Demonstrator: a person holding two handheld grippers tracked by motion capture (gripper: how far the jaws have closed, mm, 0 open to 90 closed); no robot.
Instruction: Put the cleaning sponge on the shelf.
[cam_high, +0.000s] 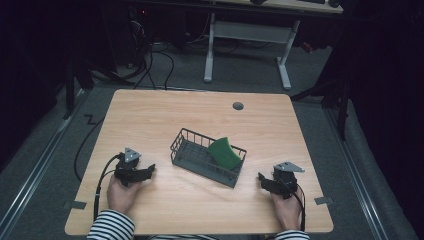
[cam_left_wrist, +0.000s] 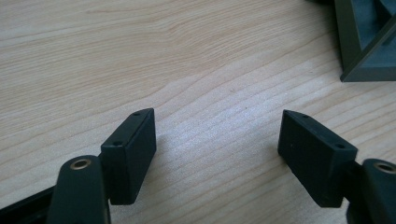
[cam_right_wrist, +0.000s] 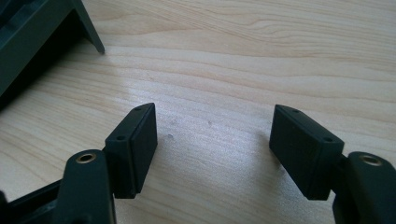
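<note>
While both hands rest on the near part of the light wooden table (cam_high: 150, 115), the left gripper (cam_high: 148, 170) lies with its two black jaws spread wide, nothing between them but bare wood. The right gripper (cam_high: 262, 178) stands likewise spread and empty, its jaws pointing left toward the middle of the table. In the left gripper view a dark corner of the basket shows at the far right; in the right gripper view the basket's edge shows at the far left.

Between the two grippers, well apart from each, sits the dark grey wire basket (cam_high: 186, 150), set at a slant near the table's centre. A green curved-cornered plate (cam_high: 224, 152) leans tilted inside its right end, rising above the rim.

Open wood lies on every side of the basket: broad on the far half, where a small grey round cap (cam_high: 238, 106) sits, and narrower toward the near edge.
</note>
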